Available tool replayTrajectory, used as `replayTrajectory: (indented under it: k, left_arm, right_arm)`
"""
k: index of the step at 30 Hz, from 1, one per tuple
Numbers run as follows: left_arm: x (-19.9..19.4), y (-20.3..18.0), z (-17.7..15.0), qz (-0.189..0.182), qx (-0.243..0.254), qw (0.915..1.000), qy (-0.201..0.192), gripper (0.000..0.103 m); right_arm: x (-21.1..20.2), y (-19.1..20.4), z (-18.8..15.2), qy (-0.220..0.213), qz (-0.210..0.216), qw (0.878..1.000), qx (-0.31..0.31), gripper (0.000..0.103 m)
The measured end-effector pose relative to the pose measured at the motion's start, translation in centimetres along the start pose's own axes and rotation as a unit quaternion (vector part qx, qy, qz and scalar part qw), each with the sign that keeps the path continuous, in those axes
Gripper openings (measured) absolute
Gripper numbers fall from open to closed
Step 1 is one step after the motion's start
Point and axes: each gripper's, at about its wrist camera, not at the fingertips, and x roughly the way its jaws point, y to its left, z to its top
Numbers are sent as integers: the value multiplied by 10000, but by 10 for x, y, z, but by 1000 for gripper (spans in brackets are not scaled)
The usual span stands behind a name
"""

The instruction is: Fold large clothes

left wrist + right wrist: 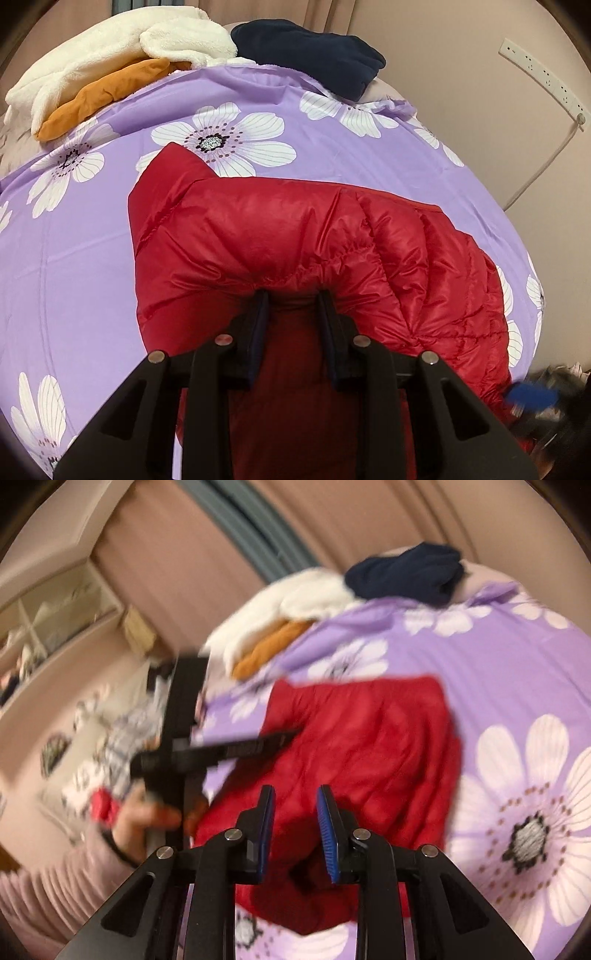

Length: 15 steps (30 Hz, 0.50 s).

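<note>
A shiny red puffer jacket (295,236) lies bunched on a purple flowered bedsheet (74,258). My left gripper (293,295) has its fingertips pressed into the jacket's near fold, with red fabric between the fingers. In the right wrist view the jacket (369,738) lies folded over on the sheet (517,672), blurred by motion. My right gripper (293,794) is open and empty just above the jacket's near edge. The left gripper (221,753) shows there at the jacket's left side, held by a hand (147,819).
A white fleece (110,55) over an orange garment (103,96) and a dark navy garment (310,55) lie at the bed's far edge. A power strip (543,77) hangs on the right wall. Shelves (55,620) stand left of the bed.
</note>
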Motion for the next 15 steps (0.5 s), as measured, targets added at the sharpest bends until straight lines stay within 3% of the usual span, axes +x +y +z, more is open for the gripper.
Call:
replayTrajectory:
  k: [4,6,15]
  left_arm:
    - [0,-3,-7,116,57,9997,-196,27]
    - [0,-7,-12,208,118,9991,-350,26]
    - [-1,-8,-19,329,244,9974,-597,26]
  right_arm:
    - [24,-7,-22,428,-423,9980,-206,26]
    - [32,-16,-29,513,-544,9970,-177,18]
    - [43,-29,-35,578,-503,9971,-41,14]
